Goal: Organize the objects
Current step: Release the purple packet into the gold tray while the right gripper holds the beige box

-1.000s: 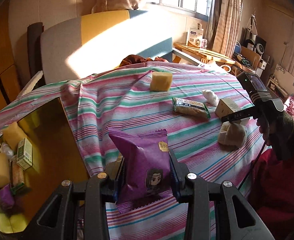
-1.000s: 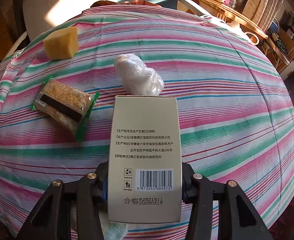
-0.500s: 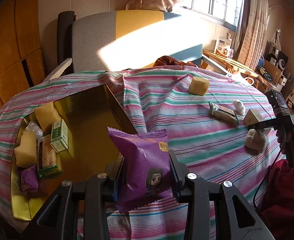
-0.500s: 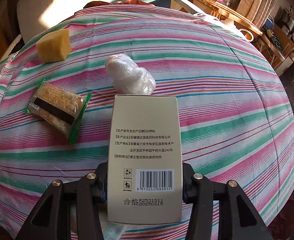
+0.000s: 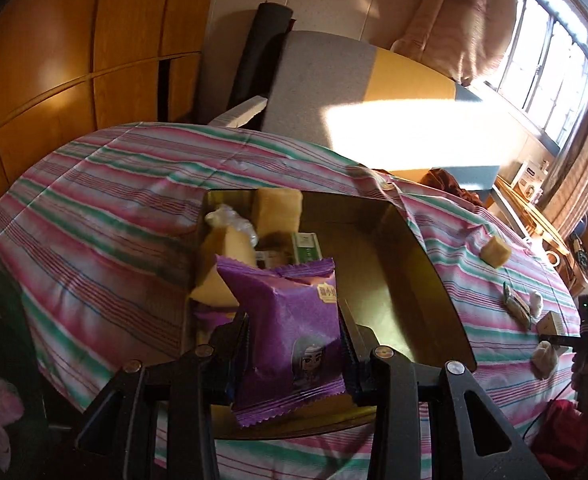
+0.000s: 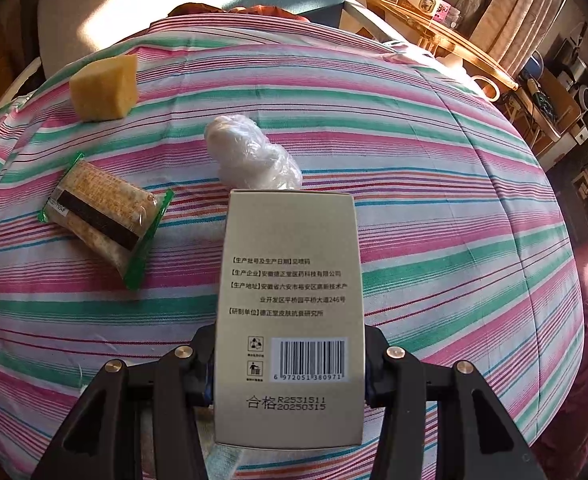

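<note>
purple snack packet clamped in left tongs; right tongs grip beige box.

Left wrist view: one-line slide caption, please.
Left gripper holds a purple snack packet above the gold tray on the striped cloth.

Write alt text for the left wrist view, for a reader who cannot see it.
The left tongs grip a purple snack packet over a gold tray set on a striped tablecloth. The tray's far end holds yellow sponges, a small green box and other packets. More items lie loose on the cloth to the right.
</note>
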`<state>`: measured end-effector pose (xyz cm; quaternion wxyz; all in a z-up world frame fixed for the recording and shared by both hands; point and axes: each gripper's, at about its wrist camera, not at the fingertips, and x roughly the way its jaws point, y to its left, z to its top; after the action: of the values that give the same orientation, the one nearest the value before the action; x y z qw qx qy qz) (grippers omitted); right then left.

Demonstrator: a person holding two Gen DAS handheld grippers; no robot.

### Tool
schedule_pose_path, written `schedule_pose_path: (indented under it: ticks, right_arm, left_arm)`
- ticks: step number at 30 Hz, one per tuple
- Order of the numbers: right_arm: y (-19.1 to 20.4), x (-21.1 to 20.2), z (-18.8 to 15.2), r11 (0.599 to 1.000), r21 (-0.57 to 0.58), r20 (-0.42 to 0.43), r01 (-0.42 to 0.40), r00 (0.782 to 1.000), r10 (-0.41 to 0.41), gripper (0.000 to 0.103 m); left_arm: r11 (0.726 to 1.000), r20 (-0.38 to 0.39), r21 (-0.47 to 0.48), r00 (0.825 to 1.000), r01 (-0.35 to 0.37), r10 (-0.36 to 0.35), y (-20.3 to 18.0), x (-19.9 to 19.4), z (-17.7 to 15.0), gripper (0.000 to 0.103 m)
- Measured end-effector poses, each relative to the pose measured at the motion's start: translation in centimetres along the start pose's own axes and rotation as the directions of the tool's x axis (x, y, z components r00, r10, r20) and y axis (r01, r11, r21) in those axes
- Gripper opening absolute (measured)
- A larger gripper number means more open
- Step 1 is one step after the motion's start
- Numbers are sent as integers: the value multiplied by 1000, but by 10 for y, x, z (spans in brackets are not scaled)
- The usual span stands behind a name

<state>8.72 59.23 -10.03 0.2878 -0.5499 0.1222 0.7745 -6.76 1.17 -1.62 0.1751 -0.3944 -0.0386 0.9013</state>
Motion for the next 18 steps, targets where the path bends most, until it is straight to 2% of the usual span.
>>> schedule_pose_path:
  ticks: [3,7,13,18]
  right_arm:
    - [1,-3,-2,1000,-15,7,1,1000,-1,50]
    - [4,-3,-1,1000,-18,11,5,1000,-5,50]
    - [2,-3,-6,1000,-16,12,14,1000,-13,50]
    - [-4,2,1,1000,-10,17,30,999,-29,50]
  left_arm:
    - [1000,-28,9,1000,-5,5,5,7,-9,39]
    - [997,-88,75,996,-18,24,-15,32,-17,39]
    - [991,-196,104,975,-87,106,-16,66,-37,40]
    - [991,-199,70,972,-115,126,0,67,-44,55]
